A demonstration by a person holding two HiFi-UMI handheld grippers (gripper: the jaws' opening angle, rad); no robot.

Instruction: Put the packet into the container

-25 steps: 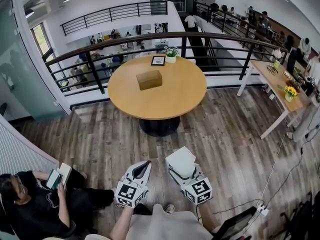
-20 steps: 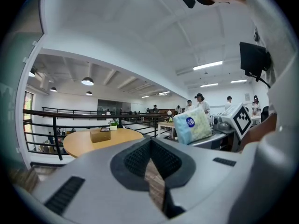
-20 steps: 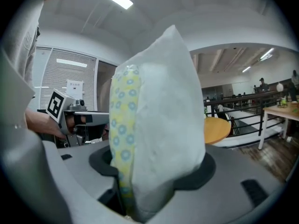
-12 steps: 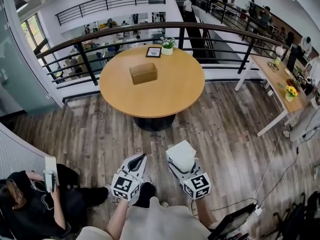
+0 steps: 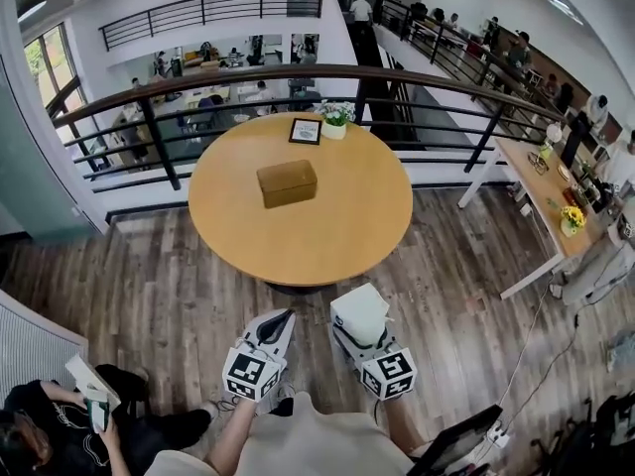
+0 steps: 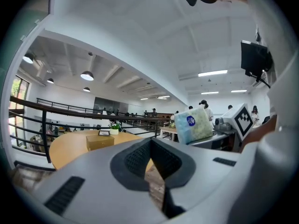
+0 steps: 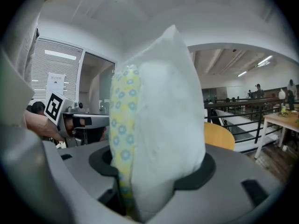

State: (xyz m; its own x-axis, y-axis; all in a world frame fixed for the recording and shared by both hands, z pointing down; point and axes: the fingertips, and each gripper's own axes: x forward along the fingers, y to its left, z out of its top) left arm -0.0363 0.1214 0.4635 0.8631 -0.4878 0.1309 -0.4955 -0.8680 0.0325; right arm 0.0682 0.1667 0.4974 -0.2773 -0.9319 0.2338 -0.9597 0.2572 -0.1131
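The soft white packet [image 5: 359, 310] (its round blue sticker [image 6: 191, 120] is too small to read) is clamped in the right gripper [image 5: 363, 337] over the plank floor [image 5: 179, 286], well short of the round table [image 5: 337, 236] with the brown box container [image 5: 287, 182]. The left gripper [image 5: 285, 318] is pinched closed and empty.

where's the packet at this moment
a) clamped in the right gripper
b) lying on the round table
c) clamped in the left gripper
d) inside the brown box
a: in the right gripper view the packet stands between the jaws of the right gripper, which press on its sides, and the head view shows it held short of the round table.
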